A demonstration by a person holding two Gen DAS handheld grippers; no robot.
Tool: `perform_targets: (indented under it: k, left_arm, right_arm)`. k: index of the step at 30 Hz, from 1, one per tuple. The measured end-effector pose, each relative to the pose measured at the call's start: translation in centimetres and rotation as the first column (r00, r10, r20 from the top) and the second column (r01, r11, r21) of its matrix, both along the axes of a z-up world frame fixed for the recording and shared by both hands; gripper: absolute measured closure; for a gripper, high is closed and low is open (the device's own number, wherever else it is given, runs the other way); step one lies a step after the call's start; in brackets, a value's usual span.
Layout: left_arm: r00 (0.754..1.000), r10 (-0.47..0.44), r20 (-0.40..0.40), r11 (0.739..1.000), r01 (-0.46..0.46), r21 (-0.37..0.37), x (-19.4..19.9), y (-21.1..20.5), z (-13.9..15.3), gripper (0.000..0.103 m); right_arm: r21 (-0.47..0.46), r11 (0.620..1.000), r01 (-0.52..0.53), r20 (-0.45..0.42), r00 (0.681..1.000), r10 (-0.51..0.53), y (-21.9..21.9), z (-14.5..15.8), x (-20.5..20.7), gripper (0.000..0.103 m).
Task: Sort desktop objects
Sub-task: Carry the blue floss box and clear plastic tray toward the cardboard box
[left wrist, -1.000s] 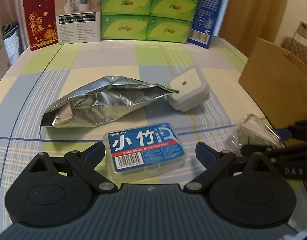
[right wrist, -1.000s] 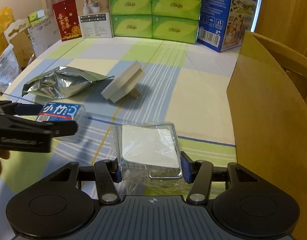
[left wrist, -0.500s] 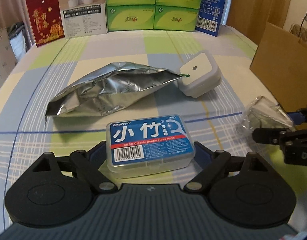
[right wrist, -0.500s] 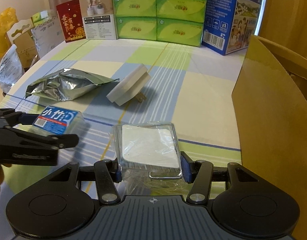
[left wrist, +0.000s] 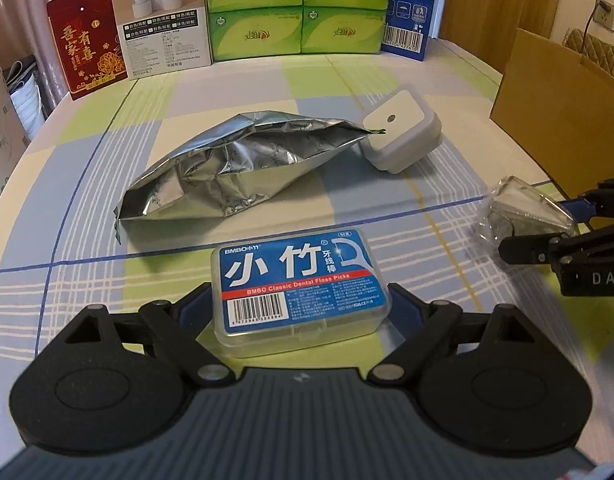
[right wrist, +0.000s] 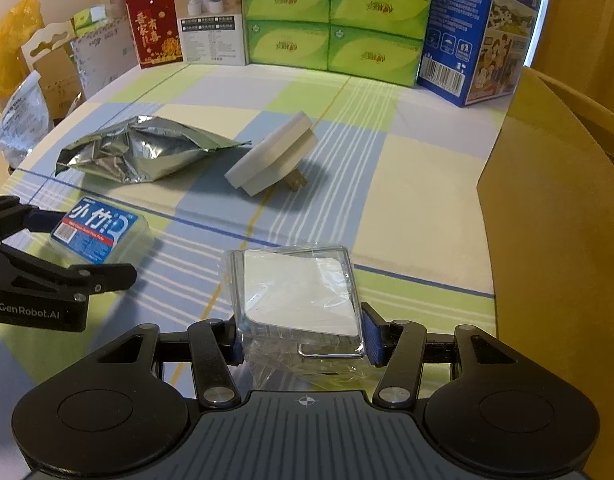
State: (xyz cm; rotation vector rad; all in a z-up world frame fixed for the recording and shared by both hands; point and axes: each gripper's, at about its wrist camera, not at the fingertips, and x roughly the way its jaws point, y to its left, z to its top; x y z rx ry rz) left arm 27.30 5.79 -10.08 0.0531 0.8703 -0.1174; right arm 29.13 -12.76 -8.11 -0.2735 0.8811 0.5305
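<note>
Your left claw (left wrist: pixel 301 304) has its two blue-padded fingers (left wrist: pixel 191 306) set on the short sides of the clear, rounded plastic box of dental floss picks with a blue label (left wrist: pixel 299 286). From the right wrist view that box looks raised just off the checked blue, green and cream tabletop (right wrist: pixel 407 184), though you cannot be sure of the gap. Judge it light, rigid and smooth-walled: it should take a firm squeeze without crushing, but the glossy plastic may slide, so keep the pads low on the side walls and away from the lid seam. The left claw is partly closed, pinching the box across its width. Your right claw (right wrist: pixel 303 340) is narrowed onto the flat white square pad sealed in a crinkled clear wrapper (right wrist: pixel 297 292), gripping it by the near edge while the far part juts forward over the tabletop. Expect that one to be very light and fairly stiff at its core, with a slippery loose film around it; the wrapper could shift under the pads, so hold on the solid edges, not the slack plastic. Untouched on the tabletop lie a crumpled silver foil pouch (left wrist: pixel 231 172), soft and easily dented, and just beside its tip a white plug-in adapter block (right wrist: pixel 273 156), hard and compact. A brown cardboard box (right wrist: pixel 555 240) stands at the right.
</note>
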Motion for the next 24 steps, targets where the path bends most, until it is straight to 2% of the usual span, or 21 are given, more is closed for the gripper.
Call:
perform_targets:
  k: [6,13,24]
  left_arm:
    - [1.0,0.009,-0.004,1.0,-0.009,0.015,0.2,-0.1,-0.4,0.013]
    - [1.0,0.027,-0.012,1.0,-0.027,-0.011,0.2,-0.1,-0.3,0.017]
    - [0.998,0.062,0.002,0.998,-0.062,-0.017,-1.9,-0.4,2.4,0.017]
  right_arm:
    - [-0.014,1.0,-0.009,-0.006,1.0,0.009,0.2,-0.5,0.0,0.052]
    - [-0.007,1.0,0.01,-0.006,1.0,-0.01,0.3,-0.4,0.0,0.052]
    - [0.054,0.997,0.056,0.06,0.996,-0.059,-0.5,2.0,-1.5,0.053]
